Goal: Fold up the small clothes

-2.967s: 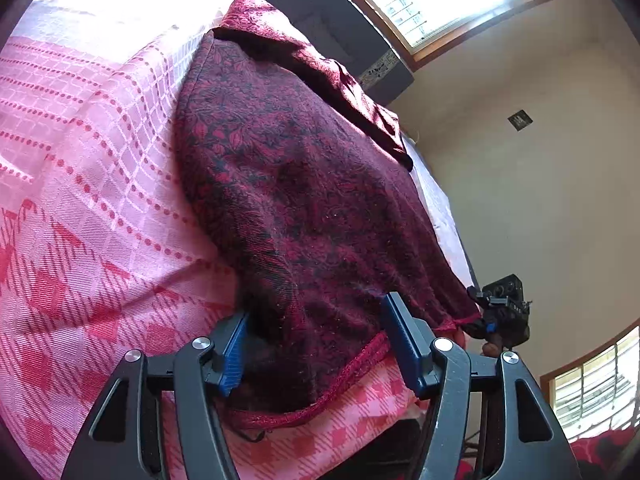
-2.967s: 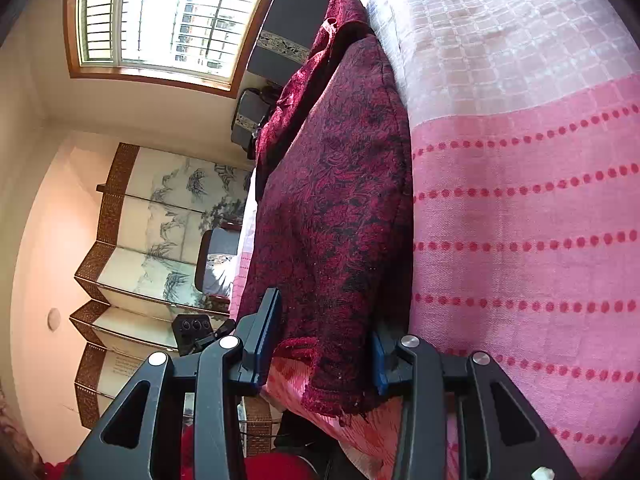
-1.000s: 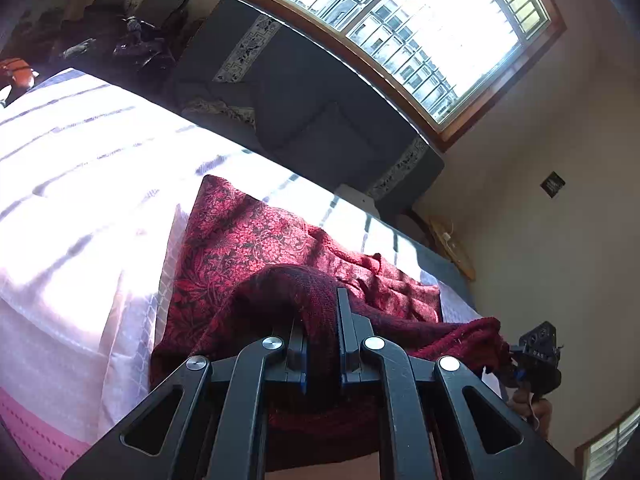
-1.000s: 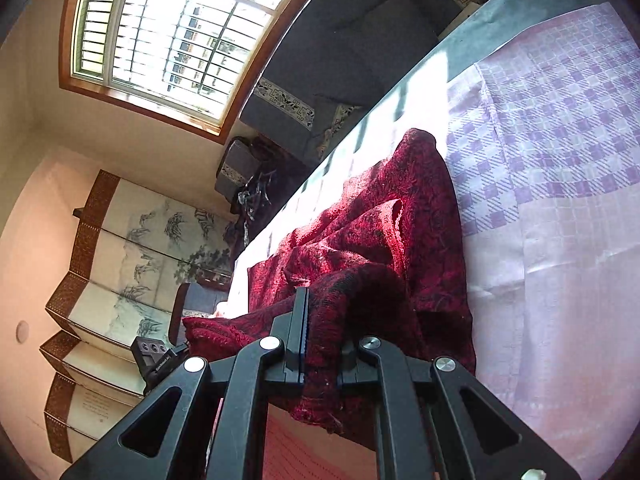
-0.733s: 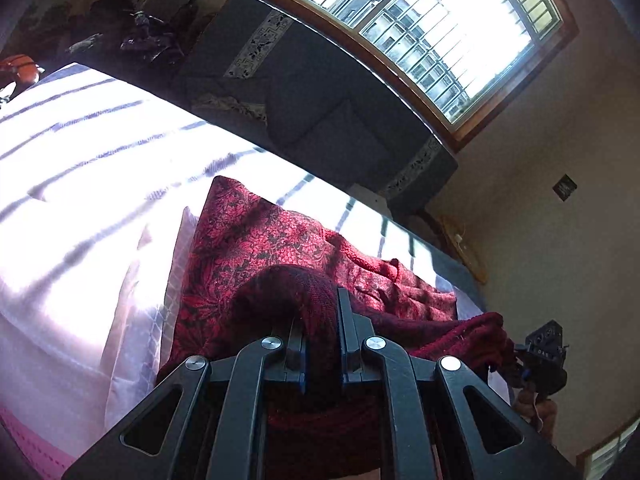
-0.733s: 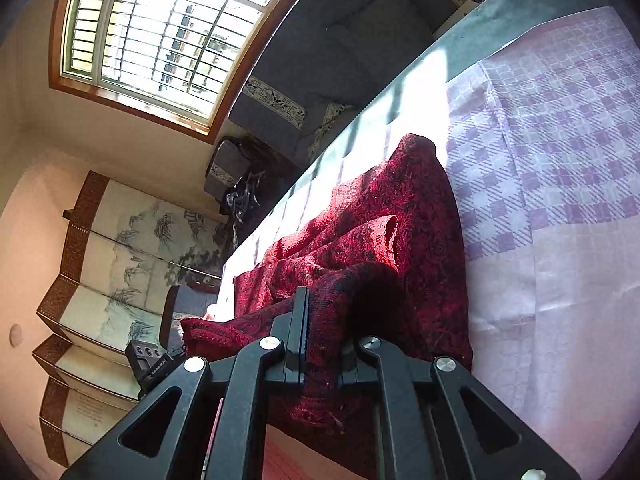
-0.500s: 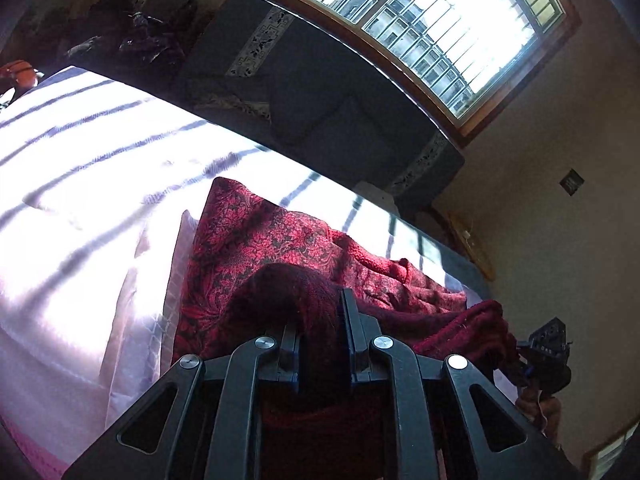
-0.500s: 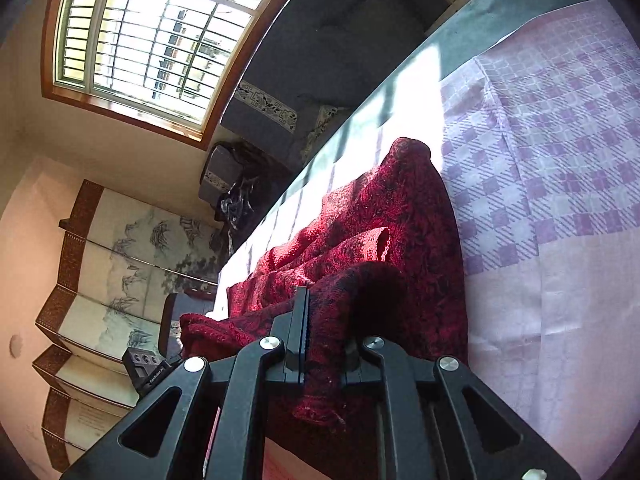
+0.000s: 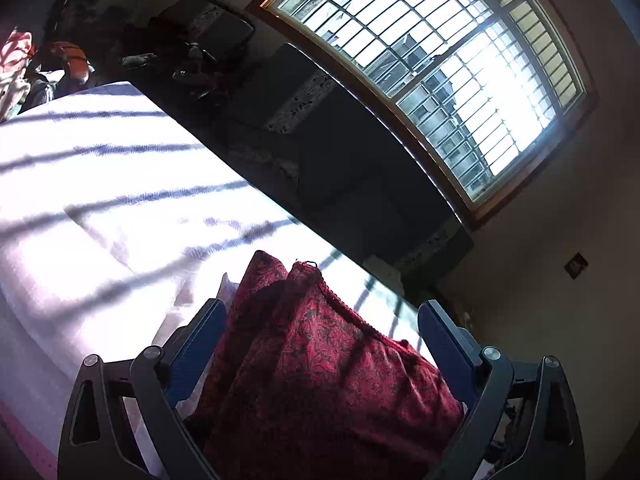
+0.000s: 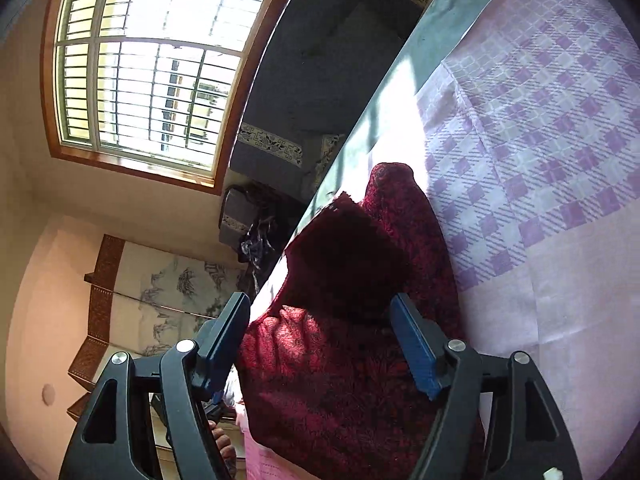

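Observation:
A dark red patterned garment (image 9: 320, 360) lies folded over on the pink checked bedsheet (image 9: 100, 200). My left gripper (image 9: 320, 320) is open, its blue pads (image 9: 200, 336) standing wide on either side of the cloth without gripping it. The garment also shows in the right wrist view (image 10: 352, 320), doubled over itself on the sheet (image 10: 540, 140). My right gripper (image 10: 320, 332) is open too, with its pads (image 10: 412, 348) apart on either side of the folded cloth.
A dark sofa (image 9: 340, 152) stands beyond the bed under a barred window (image 9: 440, 60). Bags and clutter (image 9: 60, 60) sit at the far left. A painted folding screen (image 10: 160, 292) stands against the wall.
Both grippers carried the garment's near edge forward over its far part, then opened and let go. The cloth now lies doubled on the sheet.

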A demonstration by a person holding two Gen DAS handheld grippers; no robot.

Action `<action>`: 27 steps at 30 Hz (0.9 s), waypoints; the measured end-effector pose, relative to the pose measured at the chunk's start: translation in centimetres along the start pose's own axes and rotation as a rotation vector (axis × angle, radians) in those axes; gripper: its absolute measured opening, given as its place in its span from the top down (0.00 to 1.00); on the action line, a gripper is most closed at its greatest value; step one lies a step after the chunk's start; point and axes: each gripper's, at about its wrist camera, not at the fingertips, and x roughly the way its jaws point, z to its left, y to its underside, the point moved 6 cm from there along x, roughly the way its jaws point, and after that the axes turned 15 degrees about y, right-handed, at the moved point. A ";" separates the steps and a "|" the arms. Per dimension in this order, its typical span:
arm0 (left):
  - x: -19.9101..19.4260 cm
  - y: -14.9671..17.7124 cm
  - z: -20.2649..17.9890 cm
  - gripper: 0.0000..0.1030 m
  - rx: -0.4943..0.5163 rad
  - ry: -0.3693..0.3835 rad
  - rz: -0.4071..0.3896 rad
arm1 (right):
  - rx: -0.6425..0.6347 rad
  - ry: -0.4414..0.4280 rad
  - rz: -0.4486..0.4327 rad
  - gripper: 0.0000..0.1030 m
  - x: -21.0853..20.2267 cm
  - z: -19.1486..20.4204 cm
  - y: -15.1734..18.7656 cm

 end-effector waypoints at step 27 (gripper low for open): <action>-0.5 9.8 4.7 0.80 0.042 0.002 0.415 | -0.310 0.218 0.129 0.89 -2.6 -3.3 9.5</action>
